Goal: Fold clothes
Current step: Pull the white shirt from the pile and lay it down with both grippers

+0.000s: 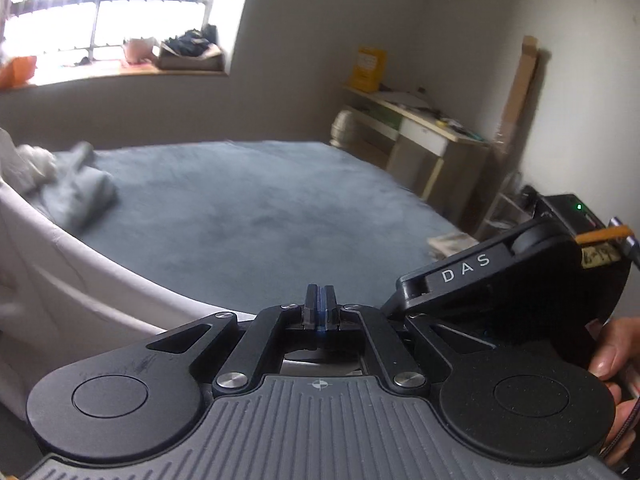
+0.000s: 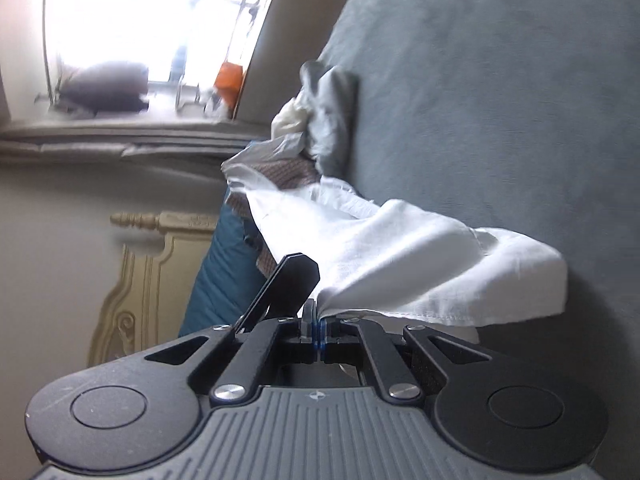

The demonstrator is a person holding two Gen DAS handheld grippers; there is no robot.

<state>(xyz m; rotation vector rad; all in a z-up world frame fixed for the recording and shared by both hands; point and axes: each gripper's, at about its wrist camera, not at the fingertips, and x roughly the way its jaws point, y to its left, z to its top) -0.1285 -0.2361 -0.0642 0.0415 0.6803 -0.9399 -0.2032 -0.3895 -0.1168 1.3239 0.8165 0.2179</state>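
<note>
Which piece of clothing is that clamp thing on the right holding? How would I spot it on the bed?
Start at the big grey-blue bed. A heap of clothes lies near its edge, and a white garment stretches from there to the right gripper, which is shut on its hem. Its neighbours are grey or brown-patterned.

A plain white thin cotton garment (image 2: pixel 400 256) lies over a blue-grey plush bedspread (image 1: pixel 248 216), near a brown-and-white woven patterned cloth (image 2: pixel 292 172), a crumpled grey soft garment (image 2: pixel 334 116) and a teal quilted pillow (image 2: pixel 220 272)

Two tools (image 1: pixel 320 300), one white garment (image 2: pixel 400 264), one grey garment (image 1: pixel 80 196), one desk (image 1: pixel 420 128).
</note>
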